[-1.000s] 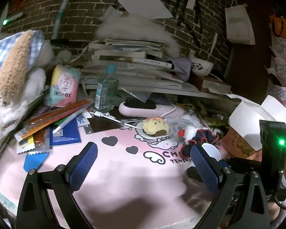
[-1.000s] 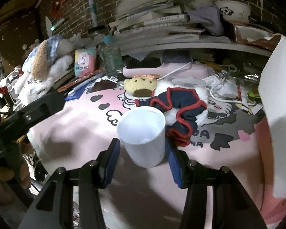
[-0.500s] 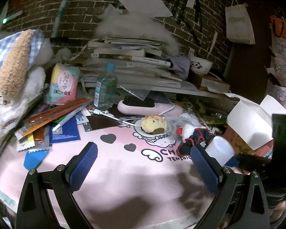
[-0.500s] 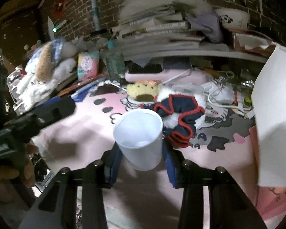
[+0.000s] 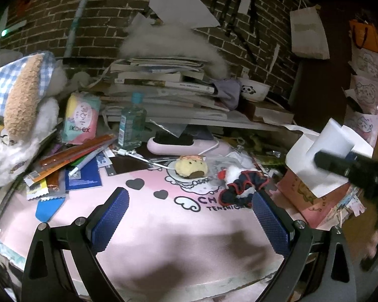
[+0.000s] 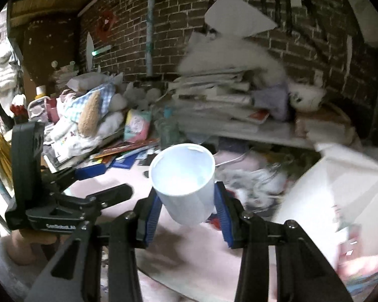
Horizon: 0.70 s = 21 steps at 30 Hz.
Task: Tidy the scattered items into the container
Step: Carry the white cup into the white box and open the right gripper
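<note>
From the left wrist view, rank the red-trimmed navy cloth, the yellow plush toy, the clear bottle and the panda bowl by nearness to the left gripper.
From the left gripper:
1. Red-trimmed navy cloth, on the pink mat by the right finger.
2. Yellow plush toy, mid-mat, a little further back.
3. Clear bottle, back left, upright.
4. Panda bowl, farthest, up on the shelf at right.
</note>
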{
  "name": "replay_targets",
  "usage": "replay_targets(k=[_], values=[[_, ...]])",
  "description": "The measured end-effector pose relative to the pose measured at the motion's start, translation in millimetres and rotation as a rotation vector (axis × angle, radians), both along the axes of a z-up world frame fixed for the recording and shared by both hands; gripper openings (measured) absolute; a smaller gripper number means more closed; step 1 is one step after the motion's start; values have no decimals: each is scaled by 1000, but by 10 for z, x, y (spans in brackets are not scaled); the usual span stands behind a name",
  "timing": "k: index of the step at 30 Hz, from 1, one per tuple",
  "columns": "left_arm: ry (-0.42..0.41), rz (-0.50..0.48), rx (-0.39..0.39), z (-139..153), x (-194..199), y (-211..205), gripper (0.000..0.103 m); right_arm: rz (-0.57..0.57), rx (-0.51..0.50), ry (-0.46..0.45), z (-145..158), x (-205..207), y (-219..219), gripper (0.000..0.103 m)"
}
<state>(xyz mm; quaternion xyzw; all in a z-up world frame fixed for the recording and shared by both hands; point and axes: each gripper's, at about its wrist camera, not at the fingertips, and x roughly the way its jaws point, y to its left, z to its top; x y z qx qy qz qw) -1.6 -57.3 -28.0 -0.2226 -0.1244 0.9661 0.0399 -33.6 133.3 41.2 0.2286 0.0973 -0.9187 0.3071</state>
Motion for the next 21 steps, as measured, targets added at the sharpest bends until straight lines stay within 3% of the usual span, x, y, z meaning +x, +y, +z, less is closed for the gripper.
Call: replay_targets(k=[6, 11, 14, 21], values=[[-12, -23, -4, -12, -52, 99, 98, -126, 102, 77, 221, -69, 392, 38], [-25, -40, -8, -29, -96, 170, 98, -236, 185, 72, 320, -237, 769, 38], [-30, -46, -12, -35, -109, 204, 98, -281, 232, 34, 341, -374, 969, 38], [-41, -50, -20, -44, -120, 245, 98, -290, 347, -151, 248, -736, 1317, 38]])
